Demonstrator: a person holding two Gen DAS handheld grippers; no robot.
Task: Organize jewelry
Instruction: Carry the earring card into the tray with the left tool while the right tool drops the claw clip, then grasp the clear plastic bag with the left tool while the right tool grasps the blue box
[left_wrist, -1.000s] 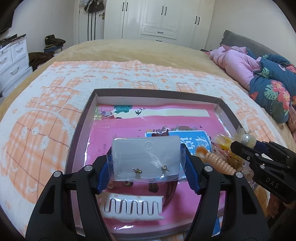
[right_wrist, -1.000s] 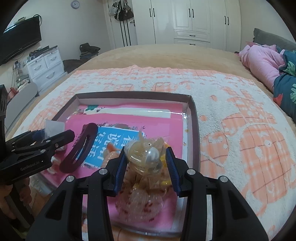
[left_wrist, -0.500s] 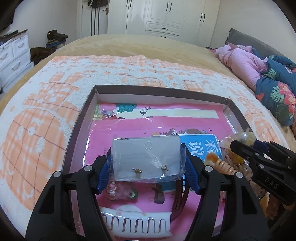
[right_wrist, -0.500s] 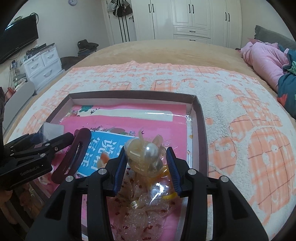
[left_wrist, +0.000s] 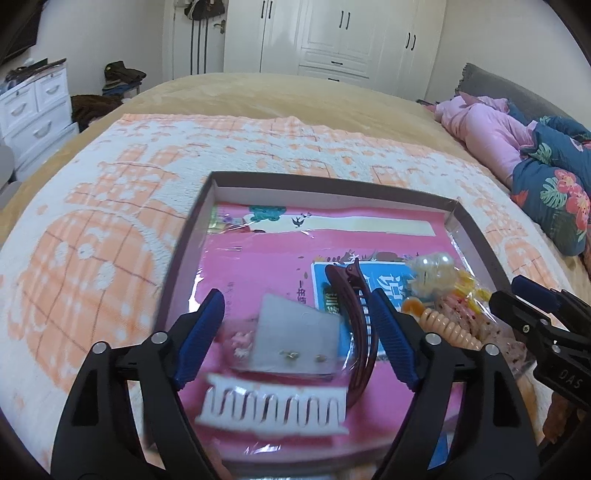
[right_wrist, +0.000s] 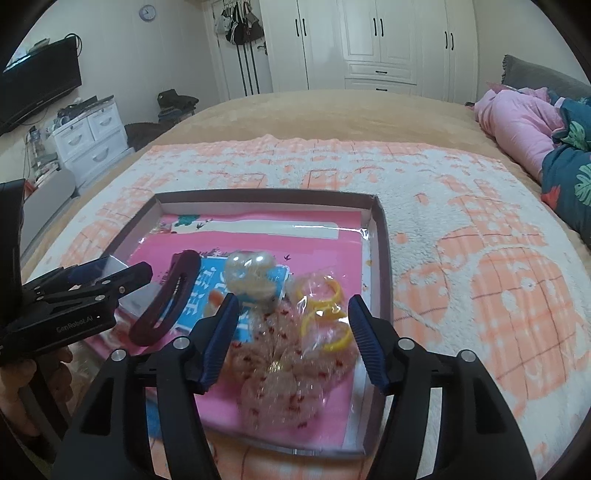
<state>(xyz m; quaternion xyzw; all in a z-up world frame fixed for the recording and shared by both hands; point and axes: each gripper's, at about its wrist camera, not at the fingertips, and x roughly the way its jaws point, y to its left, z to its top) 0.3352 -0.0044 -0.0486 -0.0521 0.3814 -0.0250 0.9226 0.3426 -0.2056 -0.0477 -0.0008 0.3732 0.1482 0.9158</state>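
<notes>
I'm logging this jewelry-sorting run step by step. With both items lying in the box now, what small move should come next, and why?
Probably draw both grippers up and back. The left gripper is opening, and the earring card lies tilted between its pads, untouched. The right gripper is opening too, its pads clear of the bagged hair ties resting in the box. Both look released.

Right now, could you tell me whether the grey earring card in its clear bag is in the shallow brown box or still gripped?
In the box: the earring card lies free between the opening left gripper pads, inside the brown box.
</notes>
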